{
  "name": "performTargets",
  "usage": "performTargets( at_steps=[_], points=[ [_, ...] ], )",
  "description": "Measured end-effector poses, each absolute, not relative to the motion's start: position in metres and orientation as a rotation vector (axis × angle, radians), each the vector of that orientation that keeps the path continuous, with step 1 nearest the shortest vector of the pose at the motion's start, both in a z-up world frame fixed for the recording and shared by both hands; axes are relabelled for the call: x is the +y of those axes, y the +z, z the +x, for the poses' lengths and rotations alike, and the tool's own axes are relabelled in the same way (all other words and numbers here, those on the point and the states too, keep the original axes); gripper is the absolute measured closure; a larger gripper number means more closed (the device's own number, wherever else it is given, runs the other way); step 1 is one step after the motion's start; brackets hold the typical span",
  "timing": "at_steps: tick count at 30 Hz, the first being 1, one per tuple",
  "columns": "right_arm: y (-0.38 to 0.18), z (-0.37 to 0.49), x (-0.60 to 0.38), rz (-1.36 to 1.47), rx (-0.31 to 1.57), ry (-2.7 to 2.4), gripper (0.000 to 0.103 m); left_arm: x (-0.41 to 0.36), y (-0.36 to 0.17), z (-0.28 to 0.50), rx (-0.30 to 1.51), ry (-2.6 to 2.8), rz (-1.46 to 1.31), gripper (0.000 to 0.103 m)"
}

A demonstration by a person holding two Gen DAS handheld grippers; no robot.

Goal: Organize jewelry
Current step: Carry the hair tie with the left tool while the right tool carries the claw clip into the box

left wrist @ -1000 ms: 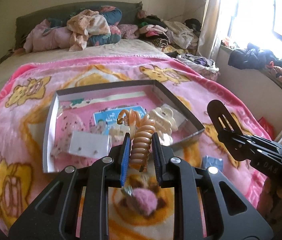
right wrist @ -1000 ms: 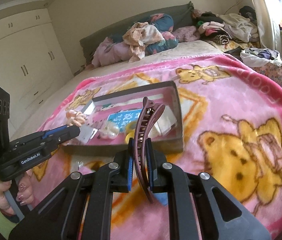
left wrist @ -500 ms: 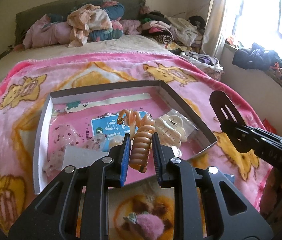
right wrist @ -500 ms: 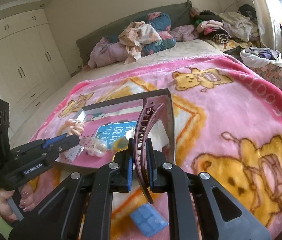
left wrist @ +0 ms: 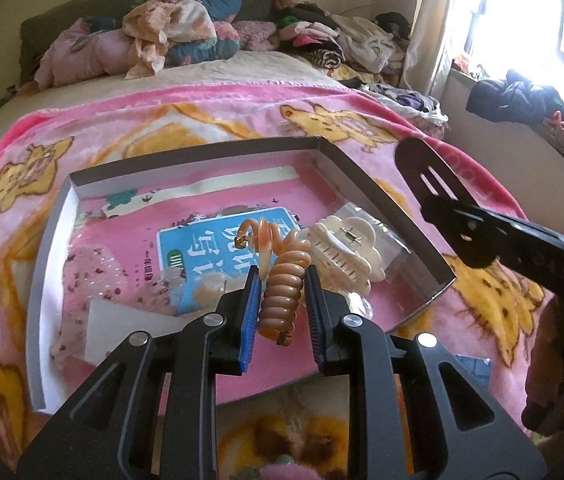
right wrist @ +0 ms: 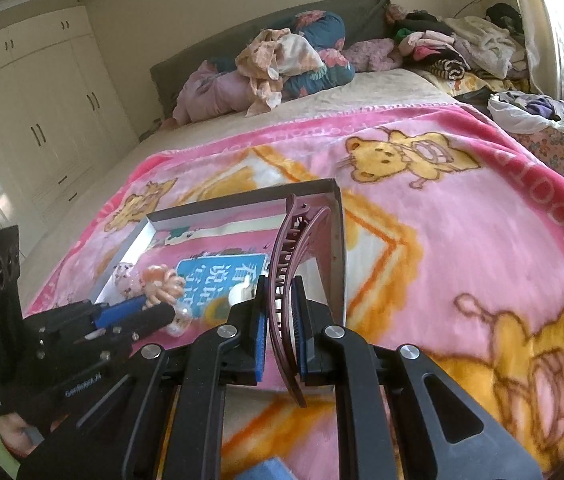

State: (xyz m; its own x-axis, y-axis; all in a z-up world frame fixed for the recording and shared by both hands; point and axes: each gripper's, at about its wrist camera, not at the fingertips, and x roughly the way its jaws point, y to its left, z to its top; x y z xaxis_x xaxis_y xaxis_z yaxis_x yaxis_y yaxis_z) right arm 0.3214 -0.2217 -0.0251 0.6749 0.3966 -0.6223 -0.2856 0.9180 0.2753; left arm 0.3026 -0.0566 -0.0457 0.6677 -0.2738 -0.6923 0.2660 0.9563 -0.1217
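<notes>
Left wrist view: the left gripper point(left wrist: 282, 304) is clamped on a coiled orange hair tie point(left wrist: 282, 280). The coil's long axis runs along the fingers, its looser end reaching forward and up past the fingertips, its lower end hanging just below the blue pads point(left wrist: 250, 312). It is held above the shallow grey box point(left wrist: 382, 208) that lies on the pink bear blanket point(left wrist: 185, 116). Inside the box, just right of the coil, lies a cream claw clip point(left wrist: 346, 252) on a clear packet, with a blue card point(left wrist: 201, 248) printed in white characters to the left and a white card point(left wrist: 121, 320) nearer the front-left corner. The right gripper point(left wrist: 482, 232) shows at the right edge, over the box's right wall.

Right wrist view: the right gripper point(right wrist: 282, 320) is closed on a long maroon hair clip point(right wrist: 290, 272). The clip stands nearly upright between the pads, its curved, toothed length pointing up and away toward the far right corner of the grey box point(right wrist: 338, 232), its lower tip sticking down below the fingers. The clip's own two arms are slightly parted at the top. The left gripper point(right wrist: 149, 312) appears at lower left with the orange hair tie point(right wrist: 159, 280) in its tip, over the box's near-left part. The blue card point(right wrist: 217, 272) lies on the box floor between the two tools.
</notes>
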Motion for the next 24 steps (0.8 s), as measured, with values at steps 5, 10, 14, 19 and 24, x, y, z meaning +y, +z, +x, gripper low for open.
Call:
performTargets(
  at_steps=[5, 10, 14, 19, 24],
  points=[
    [-0.029, 0.339, -0.221, 0.158, 0.762, 0.381, 0.092, -0.062, -0.050, 0.307, 0.789, -0.311, -0.002, 0.087],
    [-0.038, 0.346, -0.215, 0.120, 0.782, 0.384, 0.092, -0.064, -0.056, 0.313, 0.803, -0.311, 0.002, 0.086],
    [-0.048, 0.346, -0.206, 0.091, 0.808, 0.401, 0.092, -0.065, -0.061, 0.314, 0.809, -0.309, 0.003, 0.086],
    [-0.055, 0.343, -0.200, 0.070, 0.817, 0.408, 0.091, -0.068, -0.066, 0.315, 0.822, -0.310, 0.002, 0.086],
    [-0.056, 0.340, -0.201, 0.073, 0.815, 0.416, 0.091, -0.068, -0.069, 0.316, 0.828, -0.306, 0.003, 0.085]
  ],
)
